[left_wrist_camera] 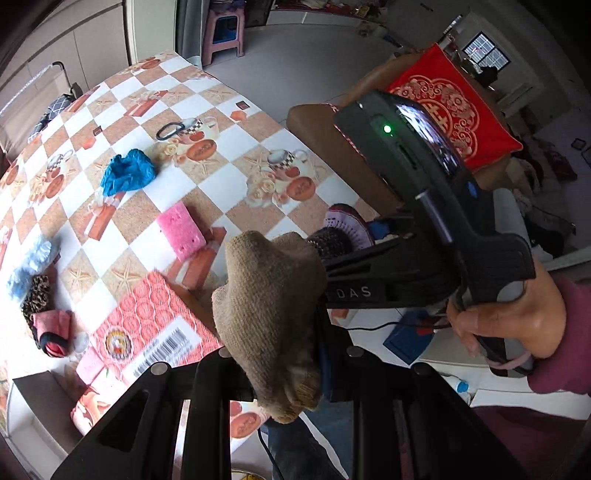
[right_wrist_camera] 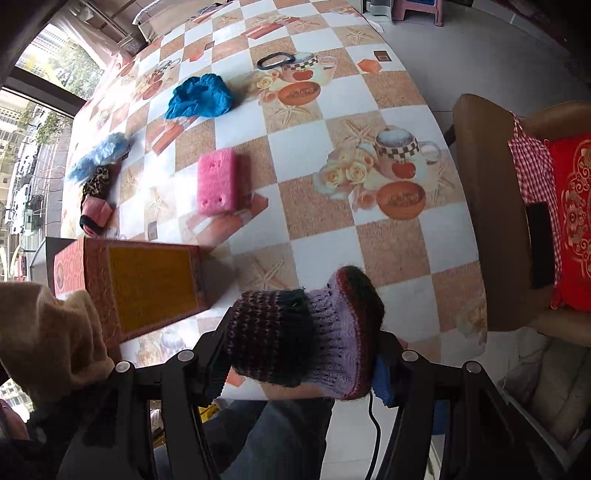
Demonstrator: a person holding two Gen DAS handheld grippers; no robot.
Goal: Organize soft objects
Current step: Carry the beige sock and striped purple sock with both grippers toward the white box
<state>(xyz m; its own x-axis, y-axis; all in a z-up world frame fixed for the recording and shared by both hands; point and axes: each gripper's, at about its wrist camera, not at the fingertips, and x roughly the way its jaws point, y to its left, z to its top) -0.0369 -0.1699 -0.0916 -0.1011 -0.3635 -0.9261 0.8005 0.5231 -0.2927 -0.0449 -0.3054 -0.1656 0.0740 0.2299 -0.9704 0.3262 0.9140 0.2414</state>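
My left gripper [left_wrist_camera: 286, 373] is shut on a tan knitted sock [left_wrist_camera: 266, 325], held above the table's near edge beside a red patterned box [left_wrist_camera: 155, 328]. My right gripper [right_wrist_camera: 299, 363] is shut on a purple and dark knitted sock [right_wrist_camera: 306, 332], also near the table's front edge; it shows in the left wrist view [left_wrist_camera: 343, 232] too. The tan sock appears at the left in the right wrist view [right_wrist_camera: 48, 339]. A pink sponge [right_wrist_camera: 218, 181], a crumpled blue cloth [right_wrist_camera: 201, 96], a light blue fluffy item [right_wrist_camera: 99, 155] and a leopard and pink bundle [right_wrist_camera: 94, 199] lie on the table.
The table carries a checkered tablecloth [right_wrist_camera: 332, 229]. The red box [right_wrist_camera: 147, 280] has a yellow face. A black hair tie [right_wrist_camera: 275, 60] lies at the far side. A brown chair with a red cushion [right_wrist_camera: 570, 221] stands right of the table. A pink stool [left_wrist_camera: 225, 31] is far off.
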